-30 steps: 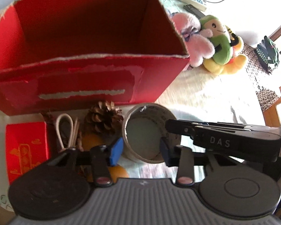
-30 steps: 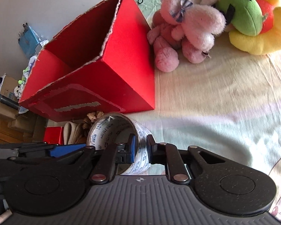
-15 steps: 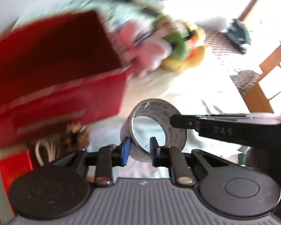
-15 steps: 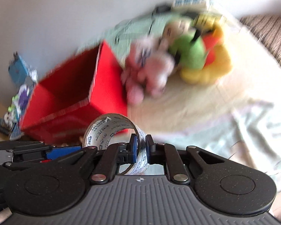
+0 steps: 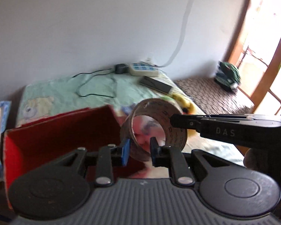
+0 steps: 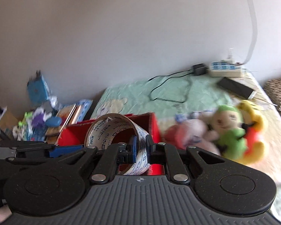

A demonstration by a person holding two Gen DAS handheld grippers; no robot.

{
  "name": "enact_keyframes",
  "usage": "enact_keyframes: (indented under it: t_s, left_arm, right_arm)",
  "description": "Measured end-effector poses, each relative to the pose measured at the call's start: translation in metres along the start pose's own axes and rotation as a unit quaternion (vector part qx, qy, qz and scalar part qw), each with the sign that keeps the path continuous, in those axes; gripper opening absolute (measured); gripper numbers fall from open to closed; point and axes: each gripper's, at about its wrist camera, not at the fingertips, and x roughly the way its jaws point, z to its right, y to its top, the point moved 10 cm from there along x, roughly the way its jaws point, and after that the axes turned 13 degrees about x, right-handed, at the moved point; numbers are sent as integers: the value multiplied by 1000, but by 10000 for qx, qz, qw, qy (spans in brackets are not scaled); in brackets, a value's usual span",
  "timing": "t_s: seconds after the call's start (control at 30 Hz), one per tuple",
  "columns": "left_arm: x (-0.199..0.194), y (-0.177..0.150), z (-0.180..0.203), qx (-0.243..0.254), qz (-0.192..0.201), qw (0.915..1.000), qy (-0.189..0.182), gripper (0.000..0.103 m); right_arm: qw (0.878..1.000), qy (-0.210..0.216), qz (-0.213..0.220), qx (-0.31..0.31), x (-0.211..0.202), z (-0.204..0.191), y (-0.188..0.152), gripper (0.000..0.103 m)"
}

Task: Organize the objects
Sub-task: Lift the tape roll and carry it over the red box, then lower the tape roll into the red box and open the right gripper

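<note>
A roll of printed packing tape (image 5: 159, 123) is held in the air above the open red cardboard box (image 5: 61, 131). My left gripper (image 5: 138, 151) is shut on the roll's lower wall, one finger inside the ring and one outside. My right gripper (image 6: 141, 148) is shut on the other side of the same roll (image 6: 114, 129); its black fingers (image 5: 185, 121) reach in from the right in the left wrist view. The box (image 6: 153, 129) lies just behind and below the roll in the right wrist view.
Plush toys (image 6: 224, 133) lie on the bed to the right of the box. A power strip (image 5: 142, 69), a black adapter with cable (image 5: 119, 68) and a dark flat device (image 5: 156, 84) lie near the wall. Books and clutter (image 6: 46, 120) sit left of the bed.
Both grippers have lifted the tape roll from the bed surface up above the box. The left gripper went from open around the roll to shut on its wall. Both views tilted upward.
</note>
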Motion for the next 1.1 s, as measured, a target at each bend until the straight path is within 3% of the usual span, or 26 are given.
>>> enact_keyframes:
  t_s: [0.27,0.5,0.53,0.73,0.83,0.97,1.1]
  left_arm:
    - [58,-46,-89,-864,-724,9936,113,15]
    - [109,-79,-112,-1208,-1375,9831,19,15]
    - [114,-82,-113,-1215,-1465,9817,20,11]
    - [130,-99,-127,-1449,-1777,9734,-30,12]
    - [132,-103,-130,-1507,-1819,9717,-20,12]
    - [123,-100,-136,-1437,-1688,9750,152,12]
    - [112,-101,-146,-1300,-1629,9769,473,12]
  right_arm:
    - [9910,-485,-927,-831,99,-17,-29,11]
    - [9741,-1039,-1466,-1373,148,-16,-49,8]
    - [9728,-1087,-1451,-1444,150,-16,-49,9]
    - [9657,-1250,-1346,-1834,159,-23,-53,8]
    - [9700,-1112,-1200,-1796,155,-25,-50,14]
    - [9797,-1011,-903,-1480,144,-22,-36,45]
    - [9894,-492,-1062,-855,130,-26,-33,37]
